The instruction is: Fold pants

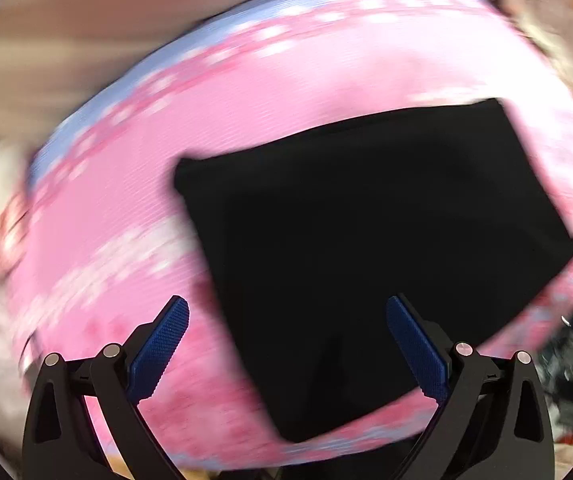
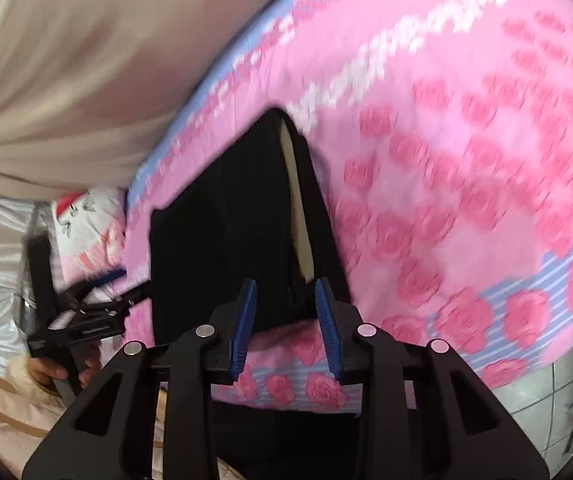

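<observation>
Lying flat: black pants [image 1: 366, 248], folded into a dark rectangle on the pink rose-print bedspread [image 1: 126, 208]
Left gripper [image 1: 286, 344]: fingers spread wide, nothing between them, above the near edge of the pants
Right gripper [image 2: 286, 320]: fingers part open, holding nothing, at the near end of the pants
Beside the bed: beige curtain [image 2: 78, 60]
Sharpness: both views blurred

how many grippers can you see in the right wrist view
2: the right gripper at bottom centre, over the near edge of the black pants; the left gripper at far left, held in a hand.
</observation>
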Demonstrator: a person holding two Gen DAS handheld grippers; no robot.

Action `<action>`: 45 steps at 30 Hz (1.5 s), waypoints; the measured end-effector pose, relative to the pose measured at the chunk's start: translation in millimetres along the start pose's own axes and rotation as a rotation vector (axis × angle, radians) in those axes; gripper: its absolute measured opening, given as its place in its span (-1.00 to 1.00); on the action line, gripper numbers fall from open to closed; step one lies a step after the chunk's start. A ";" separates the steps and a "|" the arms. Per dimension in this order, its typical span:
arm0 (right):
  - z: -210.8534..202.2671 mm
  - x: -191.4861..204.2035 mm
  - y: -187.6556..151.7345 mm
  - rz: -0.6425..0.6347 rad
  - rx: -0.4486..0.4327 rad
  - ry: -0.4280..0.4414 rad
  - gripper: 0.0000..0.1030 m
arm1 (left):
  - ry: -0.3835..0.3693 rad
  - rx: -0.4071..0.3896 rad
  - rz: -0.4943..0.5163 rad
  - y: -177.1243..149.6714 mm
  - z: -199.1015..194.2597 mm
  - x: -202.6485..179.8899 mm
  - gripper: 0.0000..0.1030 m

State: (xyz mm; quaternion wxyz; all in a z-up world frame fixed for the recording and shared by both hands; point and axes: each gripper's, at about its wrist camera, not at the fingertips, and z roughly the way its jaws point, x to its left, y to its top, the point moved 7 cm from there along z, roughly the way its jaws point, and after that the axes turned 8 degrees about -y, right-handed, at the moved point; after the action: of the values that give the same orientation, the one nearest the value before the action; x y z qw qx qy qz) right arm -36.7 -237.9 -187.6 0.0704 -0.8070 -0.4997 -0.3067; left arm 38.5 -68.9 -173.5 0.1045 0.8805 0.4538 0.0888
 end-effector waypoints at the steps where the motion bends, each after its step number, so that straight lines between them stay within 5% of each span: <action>1: 5.0 1.1 -3.4 -0.001 0.024 0.016 -0.77 | -0.007 0.002 0.043 3.9 3.4 -12.9 0.90; 6: -5.8 41.2 15.7 0.041 0.006 0.225 -0.80 | -0.098 0.006 0.231 10.9 9.8 -72.6 0.90; 12: 15.8 46.4 51.5 0.164 0.030 0.347 -0.80 | -0.152 -0.027 0.365 10.0 10.8 -109.6 0.90; 15: 26.4 49.8 64.6 0.162 0.032 0.326 -0.80 | -0.110 0.002 0.384 6.8 24.0 -115.3 0.86; 18: 27.8 62.9 71.9 0.098 0.059 0.345 -0.78 | -0.166 -0.043 0.398 10.5 14.4 -126.3 0.89; 20: 20.9 57.7 70.9 0.053 0.054 0.288 -0.67 | -0.102 -0.039 0.404 12.8 20.2 -127.6 0.89; 22: 6.4 41.1 66.9 0.039 0.029 0.248 -0.56 | -0.041 0.001 0.350 14.9 38.1 -115.8 0.87; 26: -8.1 10.7 45.5 -0.118 0.041 -0.004 -0.56 | -0.104 0.028 0.135 19.4 47.2 -82.4 0.86; 31: 12.1 14.7 32.5 -0.273 0.097 -0.112 -0.56 | -0.103 0.044 0.047 13.8 51.1 -60.1 0.86; 37: -8.2 -7.6 26.6 -0.217 0.083 -0.105 -0.56 | -0.058 -0.110 -0.107 24.8 21.2 -24.8 0.86; 45: 34.0 33.3 31.3 -0.365 0.130 -0.125 -0.55 | -0.090 -0.110 -0.183 20.3 16.1 -9.6 0.86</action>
State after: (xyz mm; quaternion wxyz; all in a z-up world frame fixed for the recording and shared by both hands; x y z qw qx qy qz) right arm 14.7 -213.6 -190.0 0.0343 -0.7144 -0.6598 -0.2306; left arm 52.9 -89.9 -184.2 0.1805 0.8315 0.5214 0.0640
